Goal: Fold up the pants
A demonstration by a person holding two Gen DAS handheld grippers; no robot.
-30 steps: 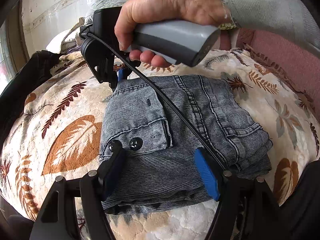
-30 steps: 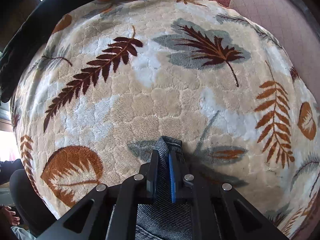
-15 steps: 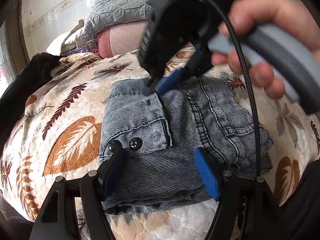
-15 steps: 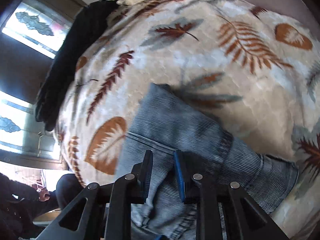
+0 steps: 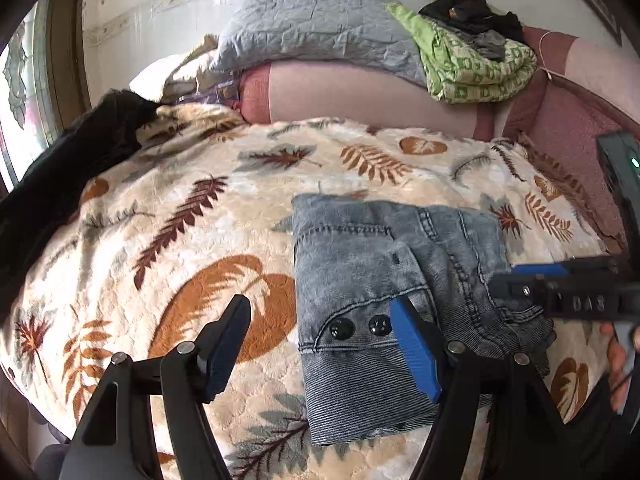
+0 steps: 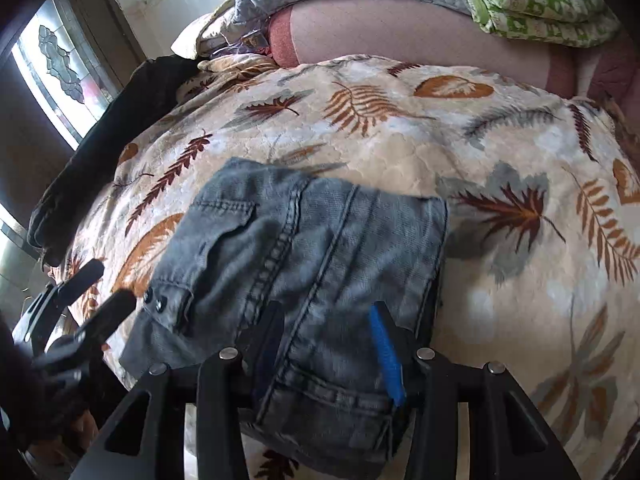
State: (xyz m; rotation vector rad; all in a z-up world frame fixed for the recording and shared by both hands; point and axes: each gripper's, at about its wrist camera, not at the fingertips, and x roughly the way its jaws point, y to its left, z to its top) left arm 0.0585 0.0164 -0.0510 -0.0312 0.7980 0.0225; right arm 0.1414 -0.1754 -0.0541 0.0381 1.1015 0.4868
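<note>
Pants (image 5: 384, 280) lie folded on leaf-print blanket (image 5: 200, 240), holding nothing.

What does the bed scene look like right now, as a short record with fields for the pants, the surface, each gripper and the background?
pants: grey denim pants, folded into a compact bundle, two dark buttons showing
surface: leaf-print blanket, pants lying on it
left gripper: left gripper open, above the pants' left edge, holding nothing
right gripper: right gripper jaws have just been opening; open over the pants, not pinching them
background: grey quilt, green patterned cloth
</note>
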